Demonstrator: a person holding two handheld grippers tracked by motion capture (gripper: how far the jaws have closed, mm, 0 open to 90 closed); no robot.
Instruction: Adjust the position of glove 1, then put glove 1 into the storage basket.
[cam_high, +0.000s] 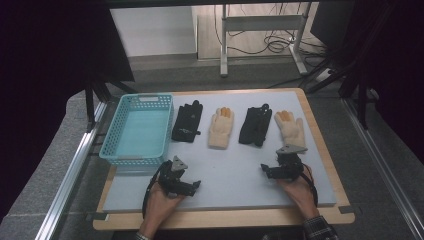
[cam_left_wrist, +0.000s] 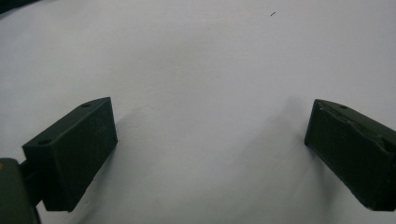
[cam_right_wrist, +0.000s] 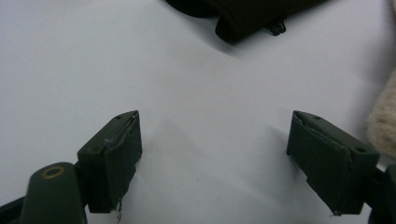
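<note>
A white mat (cam_high: 225, 170) lies on a wooden table (cam_high: 320, 145). On it, counted from the left, are one basket and four gloves: two black, two cream.

The turquoise basket (cam_high: 114, 131) sits at the mat's left edge, its long axis running from near to far.

Just beside it to the right lies the first black glove (cam_high: 187, 121), fingers pointing to the far edge and cuff toward the person. Next comes the first cream glove (cam_high: 221, 127), with orange fingertips, also lengthwise near to far, fingers away. The second black glove (cam_high: 255, 125) follows, tilted slightly, its fingers to the far right. Last, the second cream glove (cam_high: 290, 127) leans the other way, its orange-tipped fingers at the far end. The four form a row across the far half of the mat, close together; whether any touch I cannot tell.

Nearer the person, the left hand (cam_high: 160, 202) holds the left gripper (cam_high: 196, 184) low over the mat just in front of the basket, pointing right. Its jaws stand wide apart with nothing between them, bare mat beneath.

The right hand (cam_high: 297, 191) holds the right gripper (cam_high: 263, 168) just in front of the second cream glove, pointing left. Its jaws also gape wide and grip nothing; in the right gripper view a black cuff lies ahead and cream fabric sits just beside one jaw.
</note>
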